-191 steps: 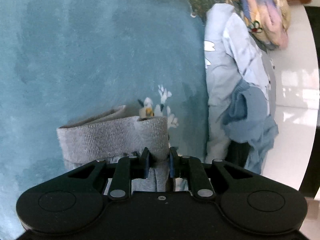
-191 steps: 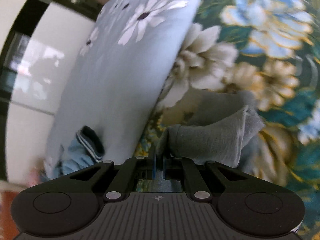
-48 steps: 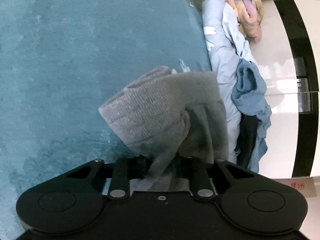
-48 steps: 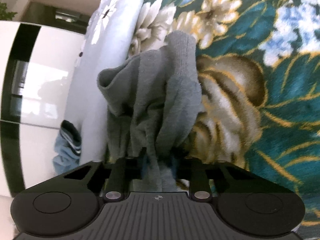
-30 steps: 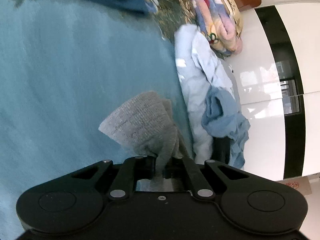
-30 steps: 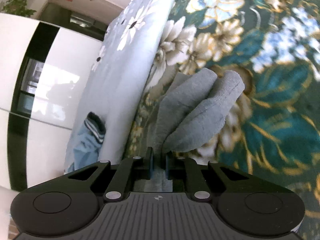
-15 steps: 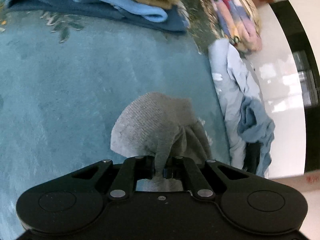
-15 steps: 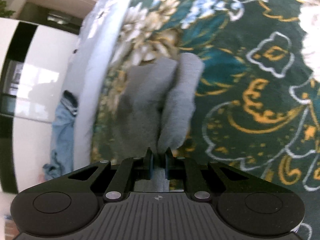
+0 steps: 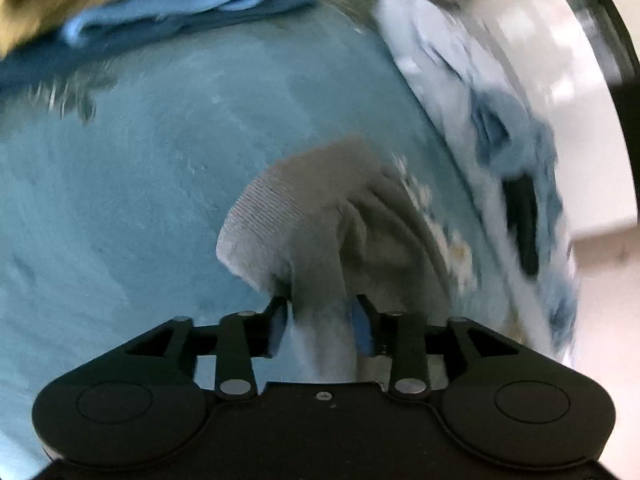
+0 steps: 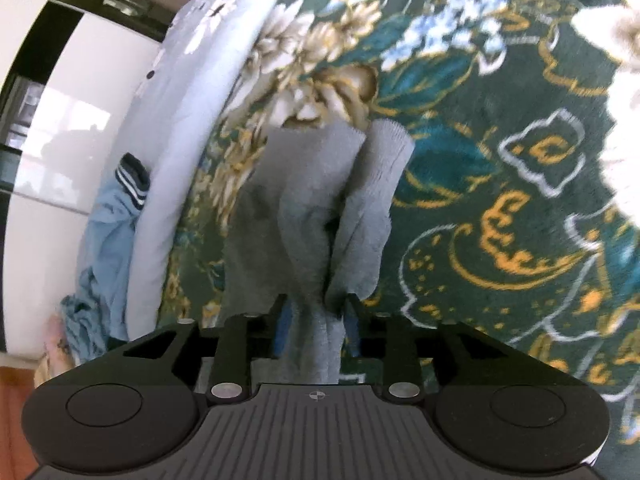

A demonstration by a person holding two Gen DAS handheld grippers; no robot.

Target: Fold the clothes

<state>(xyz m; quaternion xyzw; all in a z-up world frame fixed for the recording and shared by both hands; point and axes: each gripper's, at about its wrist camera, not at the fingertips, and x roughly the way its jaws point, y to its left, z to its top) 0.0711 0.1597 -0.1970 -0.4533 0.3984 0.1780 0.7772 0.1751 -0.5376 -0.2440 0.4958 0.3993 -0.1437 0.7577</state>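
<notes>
both tools grip the grey garment: the left tool is clamped on a bunched fold above the teal blanket. the right tool pinches another fold over the floral rug, near the pale sheet.

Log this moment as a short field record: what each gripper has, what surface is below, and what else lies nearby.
held item: grey knit garment, bunched, hanging from both grippers
left gripper: jaws partly apart, cloth between them
right gripper: jaws partly apart, cloth between them
surface, left view: teal blanket
surface, right view: dark green floral blanket
folded stack: mustard, light blue and navy pieces, far end of the teal blanket
unfolded pile: light blue clothes by the pale floral sheet
image quality: left view motion-blurred
</notes>
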